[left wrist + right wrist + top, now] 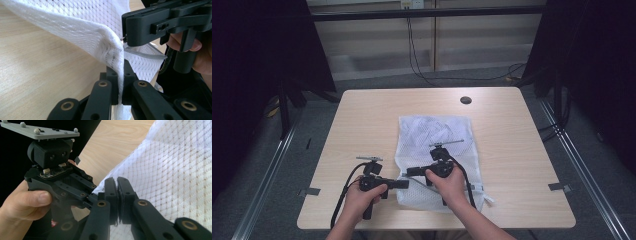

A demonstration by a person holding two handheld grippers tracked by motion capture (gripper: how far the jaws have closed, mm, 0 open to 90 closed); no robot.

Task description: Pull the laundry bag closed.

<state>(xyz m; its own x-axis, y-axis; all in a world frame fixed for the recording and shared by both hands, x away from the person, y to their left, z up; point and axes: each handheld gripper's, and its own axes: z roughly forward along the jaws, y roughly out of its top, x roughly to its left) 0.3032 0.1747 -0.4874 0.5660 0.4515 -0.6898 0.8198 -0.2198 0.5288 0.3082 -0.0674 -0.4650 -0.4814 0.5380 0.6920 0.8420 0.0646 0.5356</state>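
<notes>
Both grippers' jaws on mesh bag [436,150] corner.

Mesh bag [437,150]: on the table [362,120], ahead of my fingers [447,181].
Bag's near-left corner: between my two grippers' tips.
Left gripper [404,184]: left of my right gripper [409,171].

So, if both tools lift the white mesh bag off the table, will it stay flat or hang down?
The white mesh bag will probably sag: its edge already drapes in soft folds where the left tool pinches it. It looks light, being thin open netting. The right tool grips nearby, so the far end would likely trail.
</notes>
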